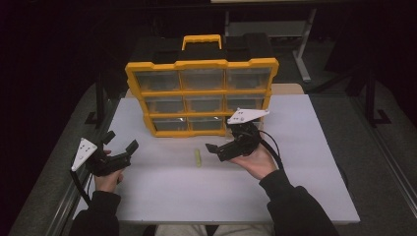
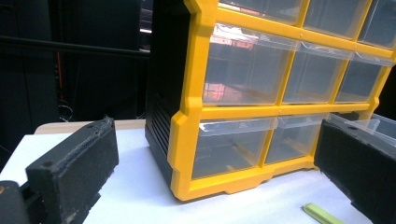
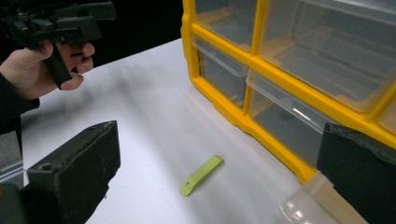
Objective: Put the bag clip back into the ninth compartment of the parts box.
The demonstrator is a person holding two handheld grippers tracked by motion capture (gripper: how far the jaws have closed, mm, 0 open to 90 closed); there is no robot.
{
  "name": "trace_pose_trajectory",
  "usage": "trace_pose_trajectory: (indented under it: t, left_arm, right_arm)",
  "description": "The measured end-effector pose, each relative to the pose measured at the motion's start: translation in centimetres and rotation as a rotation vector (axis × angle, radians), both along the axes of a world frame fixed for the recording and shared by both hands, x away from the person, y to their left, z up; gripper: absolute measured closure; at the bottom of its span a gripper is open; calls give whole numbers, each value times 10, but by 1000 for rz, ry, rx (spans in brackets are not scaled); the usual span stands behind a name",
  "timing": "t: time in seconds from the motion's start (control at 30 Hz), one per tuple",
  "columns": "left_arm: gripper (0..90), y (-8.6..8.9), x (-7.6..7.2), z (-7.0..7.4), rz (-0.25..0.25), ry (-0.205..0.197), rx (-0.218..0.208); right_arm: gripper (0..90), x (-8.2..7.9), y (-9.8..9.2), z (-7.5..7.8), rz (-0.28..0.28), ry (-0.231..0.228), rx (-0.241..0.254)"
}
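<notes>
looks barely begun: green strip [image 1: 197, 158] lies loose before the organizer [image 1: 201, 93], left gripper [image 1: 119, 148] and right gripper [image 1: 220, 150] both wide, empty

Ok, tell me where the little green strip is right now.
The green strip lies flat on the white table, in front of the yellow drawer organizer, between the two grippers and nearer the right gripper.

white table [image 1: 305, 162], organizer [image 1: 201, 96], green strip [image 1: 197, 157]
</notes>
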State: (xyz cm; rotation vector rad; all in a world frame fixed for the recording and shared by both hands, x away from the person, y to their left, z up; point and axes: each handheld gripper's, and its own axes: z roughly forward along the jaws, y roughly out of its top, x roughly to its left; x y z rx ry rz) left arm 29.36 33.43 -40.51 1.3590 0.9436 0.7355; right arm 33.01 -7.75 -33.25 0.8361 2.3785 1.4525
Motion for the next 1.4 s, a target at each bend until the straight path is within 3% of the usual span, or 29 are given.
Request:
trace_pose_trajectory:
  t: [0.5,0.67,1.03,1.4]
  left_arm:
    - [0,0,-1,0,-11,-4,1]
    - [0,1,-2,0,-49,-9,-14]
    - [0,2,-3,0,-78,-14,-22]
    - [0,2,-5,1,-86,-12,7]
  right_arm:
    - [0,16,29,-9,28,58,-74]
    - [0,20,41,-15,42,95,-113]
    - [0,27,55,-27,41,155,-165]
    - [0,30,68,-39,40,179,-212]
